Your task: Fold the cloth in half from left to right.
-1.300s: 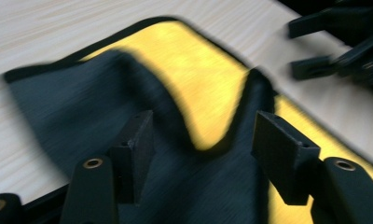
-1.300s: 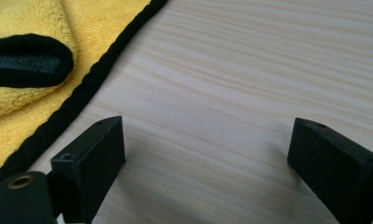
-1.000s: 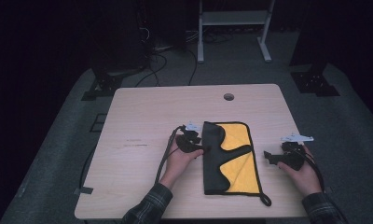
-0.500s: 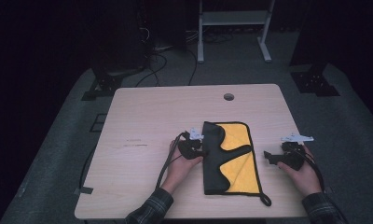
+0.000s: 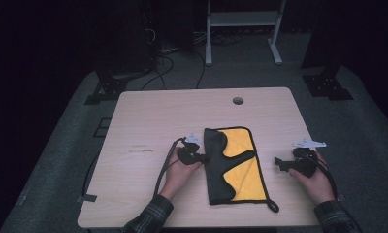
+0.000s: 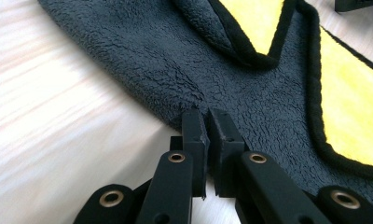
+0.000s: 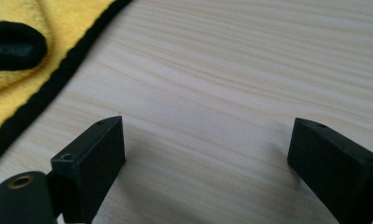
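Plaid sleeves (image 5: 151,218); black fingers (image 6: 194,135), brass rivets, trailing black cables.

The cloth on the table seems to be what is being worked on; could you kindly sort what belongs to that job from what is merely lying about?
Belongs to the job:
- grey and yellow cloth, partly folded
- left gripper, jaws just closed, pinching the cloth's grey edge
- right gripper, open over bare table beside the cloth

Just lying about:
- cables on the floor
- white stand behind the table
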`<move>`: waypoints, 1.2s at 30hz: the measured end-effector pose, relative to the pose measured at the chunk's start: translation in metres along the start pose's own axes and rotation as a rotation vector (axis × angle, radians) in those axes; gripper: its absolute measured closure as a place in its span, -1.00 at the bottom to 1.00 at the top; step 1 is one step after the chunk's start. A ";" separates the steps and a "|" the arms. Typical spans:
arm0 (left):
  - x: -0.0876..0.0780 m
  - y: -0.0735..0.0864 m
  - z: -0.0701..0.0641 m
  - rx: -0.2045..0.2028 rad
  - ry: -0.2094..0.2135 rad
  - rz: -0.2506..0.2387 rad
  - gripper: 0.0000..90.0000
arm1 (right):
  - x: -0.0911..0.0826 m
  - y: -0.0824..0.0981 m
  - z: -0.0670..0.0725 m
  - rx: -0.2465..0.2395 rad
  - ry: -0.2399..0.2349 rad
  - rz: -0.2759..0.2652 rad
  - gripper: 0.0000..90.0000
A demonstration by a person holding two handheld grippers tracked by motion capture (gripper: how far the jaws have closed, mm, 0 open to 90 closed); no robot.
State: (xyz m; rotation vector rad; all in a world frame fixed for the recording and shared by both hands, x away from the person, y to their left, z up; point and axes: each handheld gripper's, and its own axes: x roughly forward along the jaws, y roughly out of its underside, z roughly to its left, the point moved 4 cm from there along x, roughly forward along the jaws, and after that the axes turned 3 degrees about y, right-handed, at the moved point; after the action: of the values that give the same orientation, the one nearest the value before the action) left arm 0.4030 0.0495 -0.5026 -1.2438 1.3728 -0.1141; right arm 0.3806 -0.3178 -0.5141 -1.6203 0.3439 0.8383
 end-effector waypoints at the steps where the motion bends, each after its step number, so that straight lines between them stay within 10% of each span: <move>1: -0.002 0.002 0.002 -0.006 -0.002 0.001 0.89 | 0.000 0.000 0.000 0.000 0.000 0.000 -0.78; 23: -0.058 0.029 0.050 -0.045 -0.099 0.001 0.84 | -0.001 0.001 0.003 -0.016 -0.013 0.001 -0.78; 36: -0.081 0.039 0.054 -0.012 -0.203 -0.026 -0.28 | -0.006 -0.004 0.010 -0.068 -0.039 0.004 -0.19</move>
State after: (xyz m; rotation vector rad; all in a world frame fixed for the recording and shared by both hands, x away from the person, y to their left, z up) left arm 0.3979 0.1539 -0.4917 -1.2483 1.1839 0.0025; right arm 0.3757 -0.3093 -0.5074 -1.6641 0.2938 0.8923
